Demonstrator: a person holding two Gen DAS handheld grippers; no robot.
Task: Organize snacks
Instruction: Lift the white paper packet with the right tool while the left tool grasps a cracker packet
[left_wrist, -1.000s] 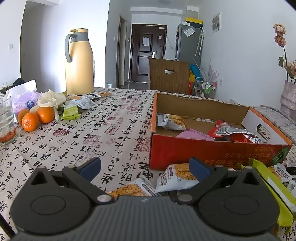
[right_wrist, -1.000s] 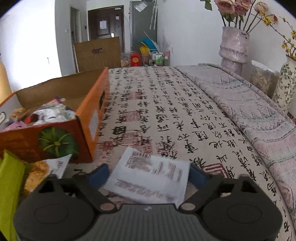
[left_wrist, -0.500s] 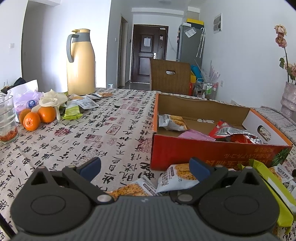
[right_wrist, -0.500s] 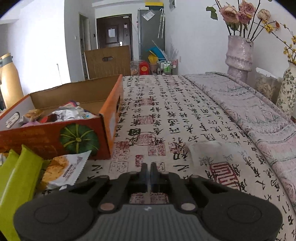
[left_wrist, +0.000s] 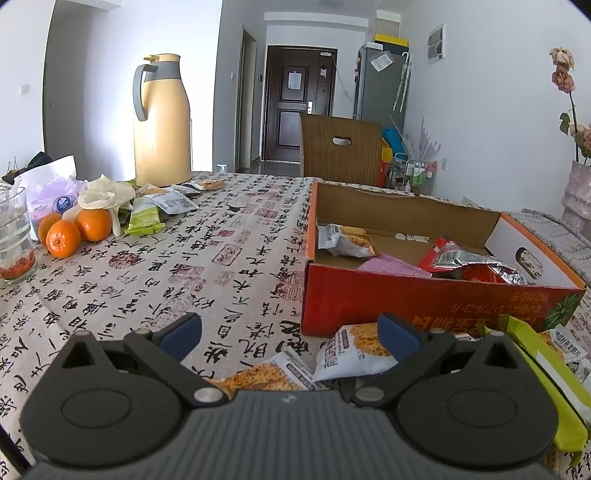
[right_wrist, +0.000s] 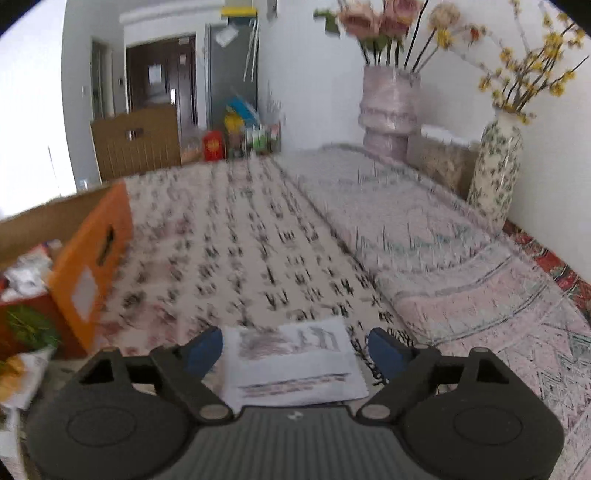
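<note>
An orange-red cardboard box (left_wrist: 424, 302) stands on the table, holding a silver-red packet (left_wrist: 472, 260), a pink packet (left_wrist: 391, 264) and a white-orange packet (left_wrist: 343, 240). My left gripper (left_wrist: 289, 332) hangs open just in front of the box, above two white-orange snack packets (left_wrist: 351, 354) on the cloth. A green packet (left_wrist: 546, 376) lies to its right. In the blurred right wrist view the box (right_wrist: 92, 266) is at the left. My right gripper (right_wrist: 295, 347) has its jaws opening, and a flat white packet (right_wrist: 295, 362) lies on the table between the fingers, untouched by the pads.
A tan thermos jug (left_wrist: 162, 122), oranges (left_wrist: 74, 230), a glass (left_wrist: 14, 236) and more small packets (left_wrist: 173, 201) sit at the far left. Two flower vases (right_wrist: 391, 107) (right_wrist: 496, 173) stand by the wall on a quilted cloth (right_wrist: 443, 258). A brown chair (left_wrist: 340, 147) is behind the table.
The right gripper was open around the white packet, snapped shut with nothing in it, and now stands open around the packet again; its view swung right. The left gripper stayed still.
</note>
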